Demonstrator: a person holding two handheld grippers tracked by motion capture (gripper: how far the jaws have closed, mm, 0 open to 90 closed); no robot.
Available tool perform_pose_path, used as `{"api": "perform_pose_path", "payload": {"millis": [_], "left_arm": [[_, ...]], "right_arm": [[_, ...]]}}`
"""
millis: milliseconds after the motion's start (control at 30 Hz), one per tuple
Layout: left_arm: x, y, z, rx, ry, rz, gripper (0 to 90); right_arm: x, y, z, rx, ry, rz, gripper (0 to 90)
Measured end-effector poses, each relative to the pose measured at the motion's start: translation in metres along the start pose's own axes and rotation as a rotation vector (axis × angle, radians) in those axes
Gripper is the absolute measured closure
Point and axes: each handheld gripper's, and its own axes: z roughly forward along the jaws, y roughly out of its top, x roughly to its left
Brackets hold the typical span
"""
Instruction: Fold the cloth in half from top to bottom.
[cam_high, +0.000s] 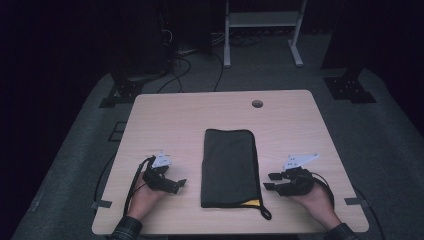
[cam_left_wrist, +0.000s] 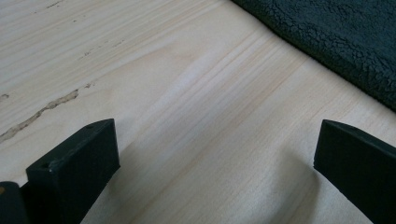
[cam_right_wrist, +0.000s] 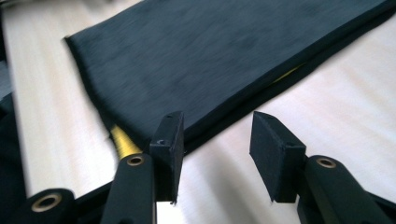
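A dark grey folded cloth (cam_high: 230, 167) lies flat in the middle of the wooden table (cam_high: 165, 115), with a yellow strip and a black loop at its near right corner. My left gripper (cam_high: 179, 185) rests on the table just left of the cloth, open, nothing between its jaws. In the left gripper view the fleecy cloth (cam_left_wrist: 336, 42) lies at the upper right, apart from my left gripper (cam_left_wrist: 215, 154). My right gripper (cam_high: 270, 181) sits just right of the cloth, open. In the right gripper view my right gripper (cam_right_wrist: 217, 140) points at the cloth's edge (cam_right_wrist: 224, 60).
A round cable hole (cam_high: 257, 103) sits near the table's far edge. Beyond the table are a white frame stand (cam_high: 262, 30), dark stands and cables on a grey floor. Tape tabs mark the table's near left and right edges.
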Motion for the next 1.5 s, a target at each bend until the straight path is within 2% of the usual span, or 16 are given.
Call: {"api": "perform_pose_path", "payload": {"millis": [100,200,300,333,533,600,633,667,733,800,900,1000,1100,1300,1433,1500], "left_arm": [[0.001,0.005,0.002,-0.004,0.006,0.002,0.0],[0.002,0.012,0.004,-0.015,0.005,-0.002,0.0],[0.005,0.022,0.008,-0.002,-0.004,-0.001,0.0],[0.006,0.025,0.009,-0.015,-0.007,-0.005,0.0],[0.010,0.047,0.017,-0.013,-0.031,0.011,2.1],[0.012,0.054,0.020,-0.031,-0.040,0.010,4.8],[0.013,0.059,0.022,-0.035,-0.047,0.009,5.1],[0.014,0.063,0.024,-0.038,-0.050,0.010,5.5],[0.016,0.069,0.028,-0.041,-0.057,0.011,6.6],[0.017,0.075,0.032,-0.050,-0.061,0.016,9.9],[0.019,0.084,0.040,-0.054,-0.072,0.017,12.6],[0.021,0.093,0.048,-0.062,-0.077,0.018,16.1],[0.024,0.101,0.056,-0.074,-0.073,0.022,21.5],[0.036,0.118,0.074,-0.102,-0.060,-0.007,27.9],[0.048,0.127,0.085,-0.095,-0.043,-0.026,30.9],[0.052,0.129,0.090,-0.090,-0.033,-0.042,31.8]], "right_arm": [[-0.008,0.006,0.001,-0.018,-0.030,0.005,44.3],[-0.017,0.013,0.006,-0.035,-0.057,0.004,41.8],[-0.026,0.020,0.012,-0.040,-0.077,0.007,41.5],[-0.029,0.022,0.013,-0.050,-0.080,0.008,41.5],[-0.048,0.039,0.020,-0.055,-0.088,0.033,40.5],[-0.053,0.043,0.022,-0.078,-0.091,0.041,40.6],[-0.055,0.046,0.023,-0.067,-0.089,0.042,40.2],[-0.057,0.049,0.025,-0.070,-0.105,0.036,40.5],[-0.060,0.051,0.026,-0.102,-0.108,0.046,41.2],[-0.065,0.056,0.031,-0.080,-0.114,0.042,40.2],[-0.070,0.060,0.035,-0.109,-0.128,0.046,41.4],[-0.076,0.068,0.043,-0.087,-0.136,0.043,41.2],[-0.084,0.077,0.051,-0.085,-0.142,0.039,41.7],[-0.101,0.091,0.069,-0.086,-0.167,0.045,43.5],[-0.114,0.098,0.080,-0.089,-0.186,0.045,44.7],[-0.119,0.100,0.084,-0.073,-0.194,0.047,44.7]]}}
